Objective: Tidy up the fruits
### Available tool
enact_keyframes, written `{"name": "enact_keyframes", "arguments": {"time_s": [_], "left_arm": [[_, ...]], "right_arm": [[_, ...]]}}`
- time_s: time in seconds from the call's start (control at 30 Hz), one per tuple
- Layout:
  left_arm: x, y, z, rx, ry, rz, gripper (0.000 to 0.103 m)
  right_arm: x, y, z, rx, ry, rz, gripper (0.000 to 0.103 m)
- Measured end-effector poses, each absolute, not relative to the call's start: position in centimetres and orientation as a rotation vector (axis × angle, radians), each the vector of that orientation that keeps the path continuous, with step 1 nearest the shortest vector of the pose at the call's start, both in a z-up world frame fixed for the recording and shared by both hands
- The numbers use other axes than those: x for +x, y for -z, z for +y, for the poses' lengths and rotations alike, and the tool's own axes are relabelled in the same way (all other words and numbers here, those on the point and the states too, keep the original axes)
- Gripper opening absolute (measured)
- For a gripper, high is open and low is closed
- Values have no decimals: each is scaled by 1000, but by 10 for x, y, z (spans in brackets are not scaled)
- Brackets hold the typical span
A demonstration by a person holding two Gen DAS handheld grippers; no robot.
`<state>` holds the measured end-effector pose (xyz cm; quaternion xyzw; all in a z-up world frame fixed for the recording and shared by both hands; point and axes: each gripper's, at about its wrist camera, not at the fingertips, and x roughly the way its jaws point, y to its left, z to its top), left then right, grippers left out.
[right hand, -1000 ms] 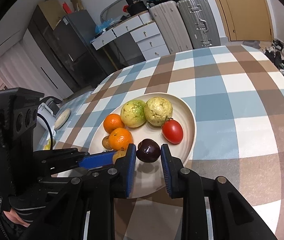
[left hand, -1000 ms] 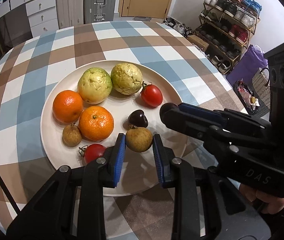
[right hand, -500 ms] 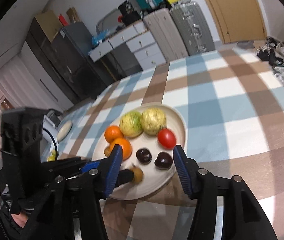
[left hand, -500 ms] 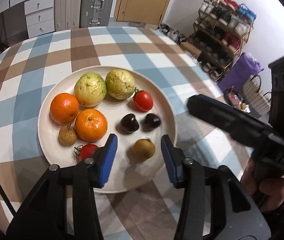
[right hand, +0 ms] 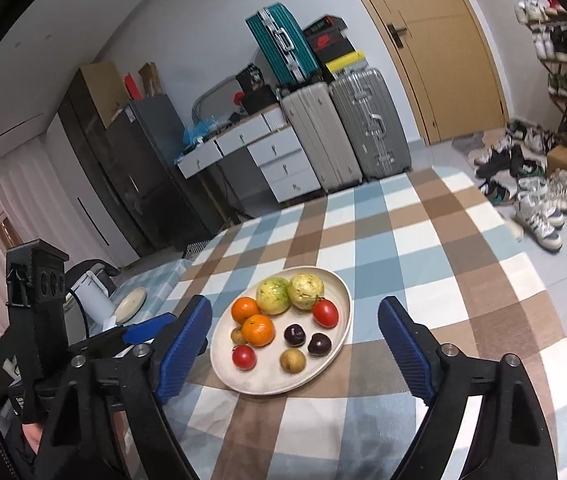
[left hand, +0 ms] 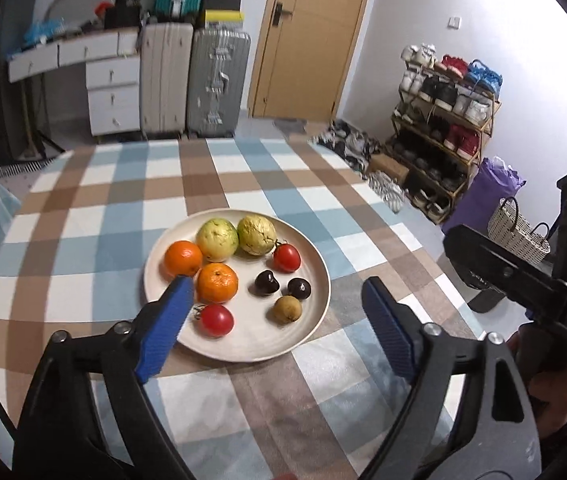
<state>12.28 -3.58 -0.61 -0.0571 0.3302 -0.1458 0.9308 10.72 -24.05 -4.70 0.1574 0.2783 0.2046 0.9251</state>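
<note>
hovering over plate of fruit: left gripper and right gripper, jaws just spread wide, nothing between them, brown fruit lying free

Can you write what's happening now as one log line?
left gripper: open, empty | right gripper: open, empty | plate: ten fruits
</note>
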Motion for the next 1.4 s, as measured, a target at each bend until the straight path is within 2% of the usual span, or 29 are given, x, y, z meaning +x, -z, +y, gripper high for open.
{"name": "enact_keyframes", "arguments": {"time_s": [0.07,0.33,0.7,1.4], "left_arm": [[106,1,-30,-122,264,637,103],[46,-14,-6,-116,143,541,103],[-6,-21,30,-162,36,475,103],[-12,-25,10,-108,49,455,103]], "right_arm": [[94,40,-237,297,-429,542,93],[51,28,-225,249,-420,483,101],[2,28,-200,126,-410,437,103],[-5,34,-195,87,-381,454,103]]}}
